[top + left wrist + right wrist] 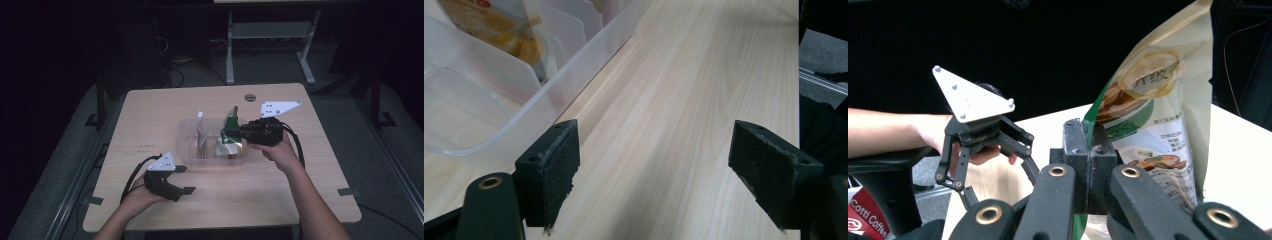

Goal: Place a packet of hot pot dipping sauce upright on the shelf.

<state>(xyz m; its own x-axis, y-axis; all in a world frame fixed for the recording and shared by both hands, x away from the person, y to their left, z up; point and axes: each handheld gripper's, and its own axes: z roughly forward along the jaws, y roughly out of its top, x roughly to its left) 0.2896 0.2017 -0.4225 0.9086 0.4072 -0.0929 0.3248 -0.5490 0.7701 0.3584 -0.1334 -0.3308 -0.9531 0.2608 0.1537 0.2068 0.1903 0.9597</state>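
My right gripper [227, 134] is shut on the edge of a green and gold snack pouch [229, 146] and holds it upright over the right part of a clear plastic bin [186, 150]. In the right gripper view the jaws [1089, 150] pinch the pouch's [1158, 100] left edge, pads pressed together. My left gripper [185, 179] rests near the table's front left, open, with nothing between its fingers. In the left gripper view its pads [549, 170] stand wide apart over bare wood, the bin's wall [549, 95] just to their left.
The bin has thin dividers and holds other packets [202, 142], one yellow-printed [499, 25]. A round cable grommet [250, 97] sits at the table's far edge. A red coffee bag [863, 215] lies off the table. Desk legs and cables stand beyond.
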